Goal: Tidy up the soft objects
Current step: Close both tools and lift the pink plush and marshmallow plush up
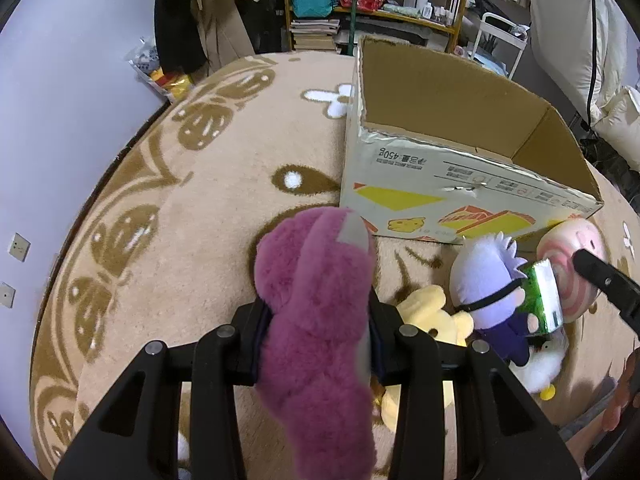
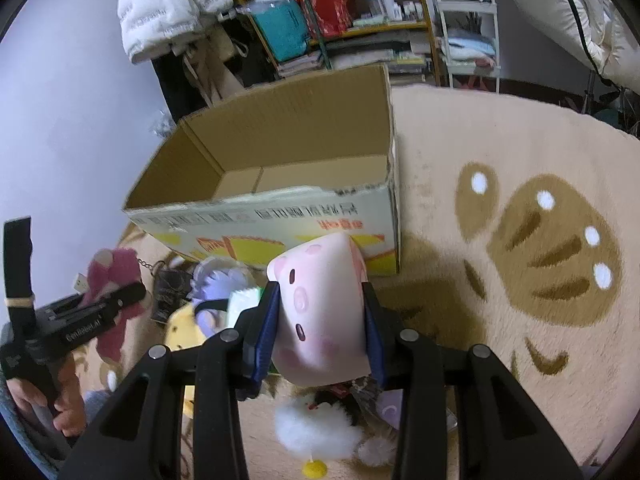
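On a beige carpet patterned with brown butterflies, we see the left gripper clamped tight around a magenta plush toy, its fur bulging past both pads, with a grey patch near the top. In the right wrist view the right gripper squeezes a pale pink pig-faced cushion between its blue-lined pads, the jaws drawn in against its sides. Just beyond both stands an open cardboard box, its brown inside showing nothing but bare board in either view; its printed wall carries yellow graphics and upside-down Chinese text, of which we can read only "450g" (the rest is too small or blurred). On the carpet in front of the box lie a yellow plush, a lilac-haired doll with a black band across its face, a green packet and a white fluffy toy with a yellow ball. The side of the left gripper's body, seen from the right camera, bears white lettering that appears to read "GenRobot.AI", and a person's hand grips its handle.
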Motion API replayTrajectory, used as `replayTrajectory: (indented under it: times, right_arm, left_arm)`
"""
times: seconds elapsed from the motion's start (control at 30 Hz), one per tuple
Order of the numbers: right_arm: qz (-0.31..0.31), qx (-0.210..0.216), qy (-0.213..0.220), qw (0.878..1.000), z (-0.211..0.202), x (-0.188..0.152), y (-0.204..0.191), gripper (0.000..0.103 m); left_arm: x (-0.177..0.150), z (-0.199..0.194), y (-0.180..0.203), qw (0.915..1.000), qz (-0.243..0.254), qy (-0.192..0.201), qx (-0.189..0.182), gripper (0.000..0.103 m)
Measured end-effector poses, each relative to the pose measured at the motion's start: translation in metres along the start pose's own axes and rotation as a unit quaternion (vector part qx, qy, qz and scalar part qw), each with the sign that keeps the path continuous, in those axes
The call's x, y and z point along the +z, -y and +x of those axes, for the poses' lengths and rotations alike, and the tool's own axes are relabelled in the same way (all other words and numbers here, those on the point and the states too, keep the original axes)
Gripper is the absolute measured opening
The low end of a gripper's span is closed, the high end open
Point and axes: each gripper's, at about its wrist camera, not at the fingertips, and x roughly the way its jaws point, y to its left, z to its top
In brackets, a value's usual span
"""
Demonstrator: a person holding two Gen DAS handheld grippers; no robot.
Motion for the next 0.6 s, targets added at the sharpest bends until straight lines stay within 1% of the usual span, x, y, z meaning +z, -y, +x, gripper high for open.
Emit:
replayTrajectory:
  times: [0.17,0.27,0.43,0.53,0.6]
  right_arm:
    - [0.003,0.002,0.018,1.000,-0.016,0.001,-0.001,0.041]
    - [0.003,0.006,0.044,0.999,-0.033,0.000,-0.005,0.041]
    - [-0.008,0.012,0.096,0.995,-0.061,-0.001,-0.012,0.041]
    - [-0.022,0.009,0.131,0.991,-0.076,-0.002,-0.019,0.040]
    - [-0.040,0.001,0.157,0.987,-0.087,-0.002,-0.027,0.038]
  left_arm:
    - [-0.005,-0.016,-0.001,0.9997,0.002,0.022,0.013,0.038]
    - [-0.009,-0.033,-0.002,0.9988,0.002,0.046,0.018,0.038]
    - [-0.014,-0.068,-0.001,0.9932,0.008,0.113,0.026,0.038]
    - [-0.017,-0.090,0.001,0.9865,0.016,0.163,0.009,0.038]
    - [-0.019,-0.105,0.005,0.9800,0.022,0.197,0.009,0.038]
